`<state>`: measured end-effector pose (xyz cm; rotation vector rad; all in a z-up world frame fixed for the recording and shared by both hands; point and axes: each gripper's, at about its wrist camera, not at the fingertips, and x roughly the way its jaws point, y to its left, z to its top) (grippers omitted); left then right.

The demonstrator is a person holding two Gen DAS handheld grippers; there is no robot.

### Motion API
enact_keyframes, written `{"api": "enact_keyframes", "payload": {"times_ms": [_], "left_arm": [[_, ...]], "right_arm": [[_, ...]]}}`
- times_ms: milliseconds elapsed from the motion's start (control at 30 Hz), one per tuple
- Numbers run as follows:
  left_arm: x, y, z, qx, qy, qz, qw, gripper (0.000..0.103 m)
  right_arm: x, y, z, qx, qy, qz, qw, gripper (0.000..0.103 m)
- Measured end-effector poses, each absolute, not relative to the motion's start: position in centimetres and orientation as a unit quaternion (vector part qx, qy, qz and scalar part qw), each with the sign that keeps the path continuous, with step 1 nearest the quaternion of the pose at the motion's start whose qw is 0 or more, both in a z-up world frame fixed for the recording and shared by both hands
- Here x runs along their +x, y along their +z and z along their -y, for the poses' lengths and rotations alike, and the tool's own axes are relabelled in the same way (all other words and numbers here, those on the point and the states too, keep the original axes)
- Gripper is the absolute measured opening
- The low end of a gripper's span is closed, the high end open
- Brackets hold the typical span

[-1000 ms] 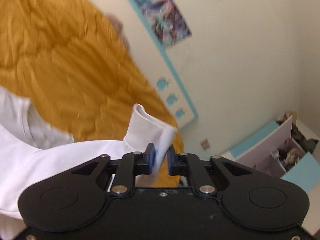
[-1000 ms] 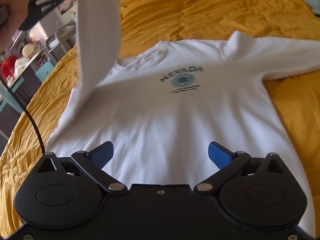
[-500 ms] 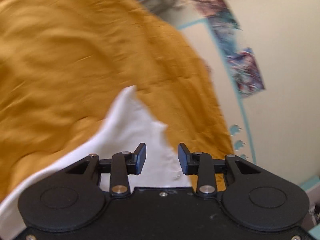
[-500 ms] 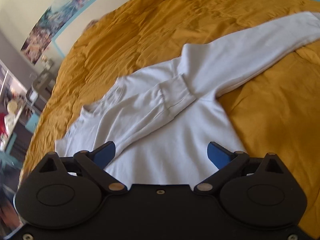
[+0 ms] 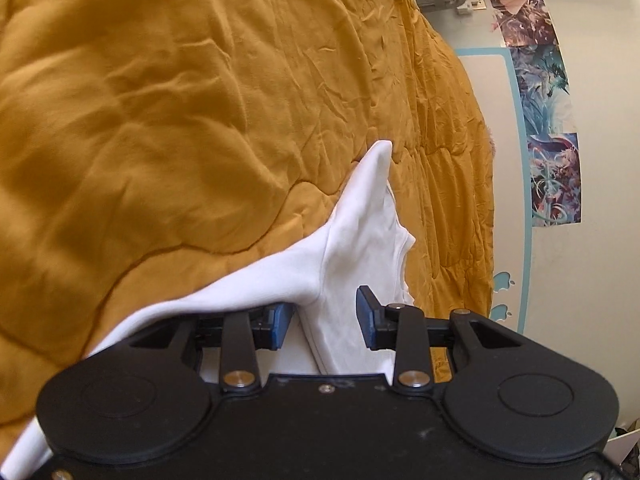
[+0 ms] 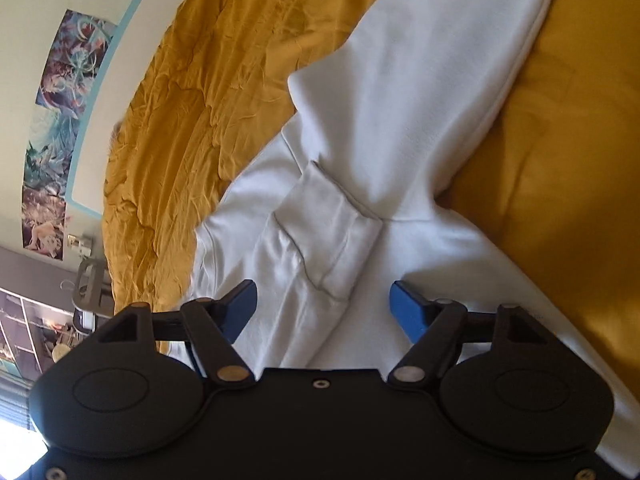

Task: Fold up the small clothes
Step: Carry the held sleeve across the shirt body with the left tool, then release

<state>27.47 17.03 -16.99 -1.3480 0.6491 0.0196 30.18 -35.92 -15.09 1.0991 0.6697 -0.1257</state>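
White cotton filled the middle of both views: the sweatshirt point(image 6: 420, 128) lay flat on the mustard bedcover point(image 5: 180, 120). In the right wrist view one sleeve point(image 6: 316, 240) was folded across the body, its cuff ending near the centre, and the other sleeve stretched away toward 1 o'clock. The right gripper point(image 6: 323, 304) hung just above the folded sleeve, its blue fingers point(image 6: 406, 312) wide apart and holding nothing.

In the left wrist view the left gripper point(image 5: 323, 320) also stood open, with white cloth lying between and under the fingers; a point of the cloth rose toward 12 o'clock. Whether the fingers touched the cloth I cannot tell.

Posters point(image 5: 544, 120) hung on the wall at 3 o'clock in the left view. No writing could be read now.

One second before, the left gripper was clamped on the cuff and held the sleeve in the air, and the word NEVADA was visible on the chest. Now the sleeve was released and covered the print. The right gripper had come closer to the cloth.
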Motion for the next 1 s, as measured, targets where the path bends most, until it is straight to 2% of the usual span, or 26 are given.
{"api": "enact_keyframes", "payload": {"times_ms": [233, 300, 333, 367, 400, 433, 467, 633, 800, 1000], "left_arm": [[28.7, -16.8, -15.7, -0.583, 0.017, -0.273, 0.765, 0.036], [28.7, -16.9, -15.8, -0.589, 0.010, -0.261, 0.764, 0.032], [28.5, -16.9, -16.0, -0.594, 0.008, -0.255, 0.763, 0.031], [28.3, -17.0, -16.2, -0.600, 0.009, -0.245, 0.761, 0.024], [28.1, -17.0, -16.4, -0.603, 0.014, -0.237, 0.761, 0.016], [27.9, -16.9, -16.6, -0.601, 0.021, -0.230, 0.765, 0.003], [27.5, -16.8, -16.8, -0.602, 0.032, -0.220, 0.767, 0.003], [26.5, -16.7, -18.3, -0.621, 0.060, -0.195, 0.757, 0.003], [26.7, -16.9, -18.1, -0.604, 0.074, -0.222, 0.762, 0.005], [26.6, -16.5, -17.9, -0.603, 0.072, -0.232, 0.760, 0.006]], "right_arm": [[31.7, -15.0, 36.1, 0.527, -0.057, -0.297, 0.795, 0.076], [32.1, -15.0, 36.1, 0.528, -0.059, -0.294, 0.794, 0.070], [32.3, -14.9, 36.0, 0.527, -0.061, -0.294, 0.795, 0.053], [32.5, -14.8, 35.9, 0.527, -0.062, -0.297, 0.794, 0.032], [32.5, -14.8, 35.8, 0.528, -0.064, -0.300, 0.792, 0.024], [32.4, -14.7, 35.7, 0.531, -0.060, -0.299, 0.791, 0.013], [32.1, -14.4, 35.6, 0.535, -0.050, -0.293, 0.791, 0.011], [30.1, -12.4, 34.7, 0.523, -0.023, -0.272, 0.807, 0.009], [27.3, -15.4, 34.6, 0.524, -0.078, -0.320, 0.786, 0.009], [25.1, -15.9, 35.0, 0.539, -0.094, -0.309, 0.778, 0.007]]}}
